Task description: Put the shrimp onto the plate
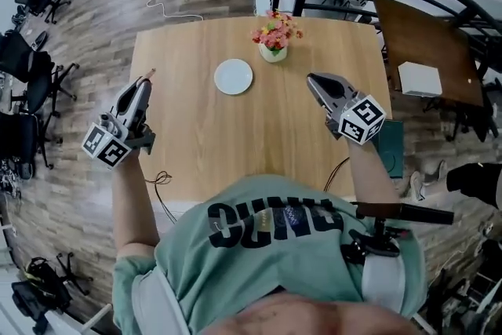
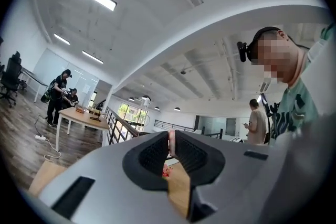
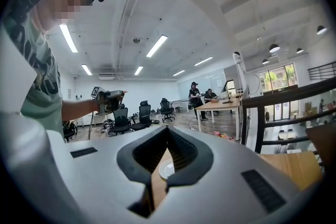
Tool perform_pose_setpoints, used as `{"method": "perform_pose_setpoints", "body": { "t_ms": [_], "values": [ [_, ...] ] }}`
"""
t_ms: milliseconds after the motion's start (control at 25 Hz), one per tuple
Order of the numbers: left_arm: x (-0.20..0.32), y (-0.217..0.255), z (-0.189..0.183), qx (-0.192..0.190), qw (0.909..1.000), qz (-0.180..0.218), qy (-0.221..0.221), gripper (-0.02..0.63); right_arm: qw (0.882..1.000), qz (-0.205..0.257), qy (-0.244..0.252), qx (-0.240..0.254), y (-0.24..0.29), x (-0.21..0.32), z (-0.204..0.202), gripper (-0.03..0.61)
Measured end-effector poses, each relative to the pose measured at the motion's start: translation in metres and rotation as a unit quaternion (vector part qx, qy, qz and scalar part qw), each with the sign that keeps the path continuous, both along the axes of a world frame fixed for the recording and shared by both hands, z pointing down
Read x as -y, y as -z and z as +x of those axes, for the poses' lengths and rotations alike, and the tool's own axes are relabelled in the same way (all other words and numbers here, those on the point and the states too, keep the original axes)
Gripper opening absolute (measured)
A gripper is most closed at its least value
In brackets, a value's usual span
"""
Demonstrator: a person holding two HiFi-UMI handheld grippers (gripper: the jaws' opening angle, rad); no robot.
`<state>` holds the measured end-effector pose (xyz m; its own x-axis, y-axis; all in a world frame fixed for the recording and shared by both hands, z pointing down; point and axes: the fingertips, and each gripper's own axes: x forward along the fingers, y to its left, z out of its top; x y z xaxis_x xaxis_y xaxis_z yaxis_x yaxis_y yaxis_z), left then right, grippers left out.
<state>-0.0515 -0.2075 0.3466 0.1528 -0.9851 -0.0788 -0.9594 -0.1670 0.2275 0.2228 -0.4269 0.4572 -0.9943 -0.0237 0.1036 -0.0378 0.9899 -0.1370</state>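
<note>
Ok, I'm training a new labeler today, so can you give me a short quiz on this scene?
1. True or false: the shrimp already lies on the plate.
2. What stands near the plate on the table? A. a pot of flowers B. a laptop C. a mug
3. Which gripper holds the shrimp?
Key: 1. False; the plate is bare. 2. A. 3. The left gripper, jaws shut on it; the right gripper is shut on nothing.
</note>
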Motion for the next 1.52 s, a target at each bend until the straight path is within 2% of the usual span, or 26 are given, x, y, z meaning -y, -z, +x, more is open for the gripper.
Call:
{"method": "perform_pose_setpoints", "body": {
  "t_ms": [200, 560, 960, 1080, 1280, 1520],
  "values": [
    [0.036, 0.0, 0.009, 0.05, 0.9962, -0.048, -0.053, 0.04, 1.0, 0.005, 0.004, -0.006, -0.006, -0.001, -0.005, 0.006],
    [0.084, -0.033, -0.002, 0.101, 0.9845, -0.115, -0.086, 0.04, 0.999, 0.028, 0.032, -0.01, -0.016, 0.006, -0.049, 0.006],
    [0.145, -0.091, -0.016, 0.103, 0.9738, -0.16, -0.125, 0.04, 0.998, 0.008, 0.06, -0.032, -0.066, 0.007, -0.085, 0.006],
    [0.156, -0.111, -0.015, 0.089, 0.9713, -0.174, -0.136, 0.04, 0.998, -0.004, 0.057, -0.037, -0.078, 0.007, -0.091, 0.006],
    [0.182, -0.158, -0.028, 0.076, 0.9612, -0.205, -0.169, 0.04, 0.998, -0.02, 0.038, -0.047, -0.106, 0.023, -0.117, 0.006],
    [0.211, -0.211, -0.021, 0.075, 0.9533, -0.24, -0.167, 0.04, 0.997, -0.028, 0.053, -0.053, -0.141, 0.053, -0.13, 0.006]
  ]
}}
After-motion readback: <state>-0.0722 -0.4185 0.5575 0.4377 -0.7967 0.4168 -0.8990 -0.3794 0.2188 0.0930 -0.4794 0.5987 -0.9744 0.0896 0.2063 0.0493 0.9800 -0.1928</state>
